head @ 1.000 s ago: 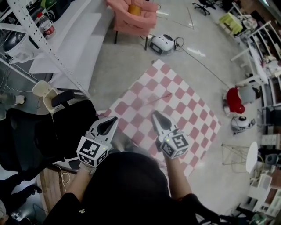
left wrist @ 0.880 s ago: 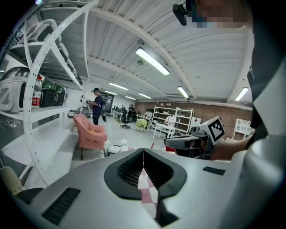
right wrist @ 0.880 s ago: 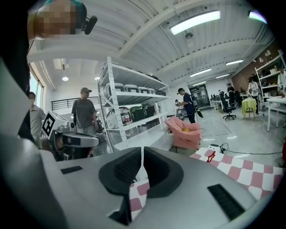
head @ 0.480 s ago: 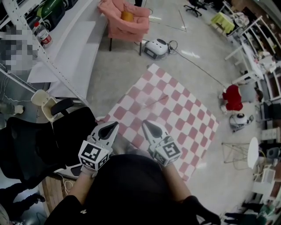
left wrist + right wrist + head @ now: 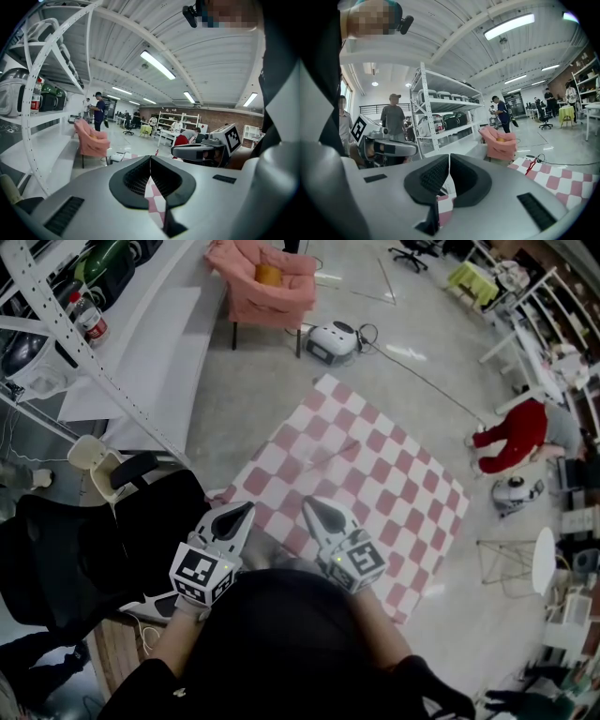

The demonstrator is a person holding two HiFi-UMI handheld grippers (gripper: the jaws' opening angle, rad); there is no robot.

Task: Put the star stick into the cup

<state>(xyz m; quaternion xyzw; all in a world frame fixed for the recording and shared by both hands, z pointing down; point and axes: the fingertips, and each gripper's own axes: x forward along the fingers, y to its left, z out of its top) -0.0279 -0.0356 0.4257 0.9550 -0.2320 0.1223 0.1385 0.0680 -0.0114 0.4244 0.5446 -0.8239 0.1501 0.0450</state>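
A floor mat (image 5: 375, 474) lay spread on the floor ahead of the person. The left gripper (image 5: 246, 508) and right gripper (image 5: 308, 503) hung side by side above the mat's near edge. A stick (image 5: 333, 454) lay on the mat, well ahead of both grippers. Past the mat's far corner a small machine (image 5: 335, 338) sat on the floor, with an armchair (image 5: 267, 282) behind it to the left. A shelf rack (image 5: 66, 310) ran along the left side, with a bottle (image 5: 90, 319) on it. A person (image 5: 514, 435) crouched to the right of the mat.

The right hand-held gripper (image 5: 449, 159) has jaws pressed together, pink armchair (image 5: 501, 143) beyond
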